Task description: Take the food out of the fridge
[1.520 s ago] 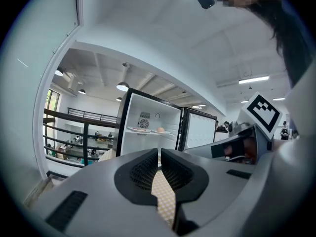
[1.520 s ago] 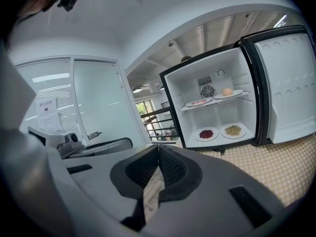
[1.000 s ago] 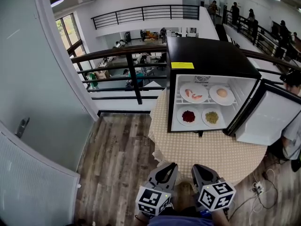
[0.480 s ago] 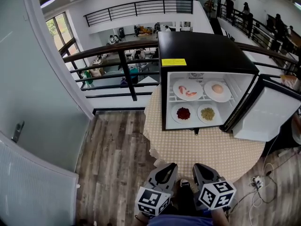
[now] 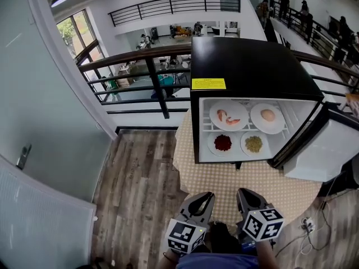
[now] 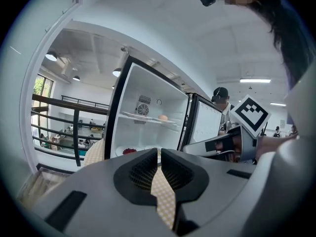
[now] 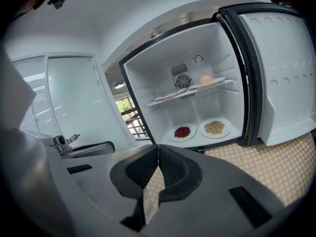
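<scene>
Wooden floor (image 5: 140,178): grey-brown planks left of the table, running to a black railing (image 5: 140,66) on the far side.
Round table (image 5: 252,186): beige and dotted on top, bearing the fridge on its far half.
Black fridge (image 5: 252,55): upright on the table, white inside, with a yellow label (image 5: 208,83) at the front edge of its top.
Fridge door (image 5: 328,150): swung wide open to the right.
Left gripper (image 5: 206,197): at the near edge of the table, aimed at the fridge, fingers pressed together with nothing between them.
Right gripper (image 5: 243,194): just beside the left one, well short of the fridge, fingers likewise closed and empty.
Upper shelf (image 5: 247,129): white plate of pink food (image 5: 227,116) at left, white plate with a round pale item (image 5: 268,115) at right.
Fridge floor (image 5: 238,153): plate of red food (image 5: 222,143) at left, plate of yellow-green food (image 5: 253,144) at right, all four untouched inside.
</scene>
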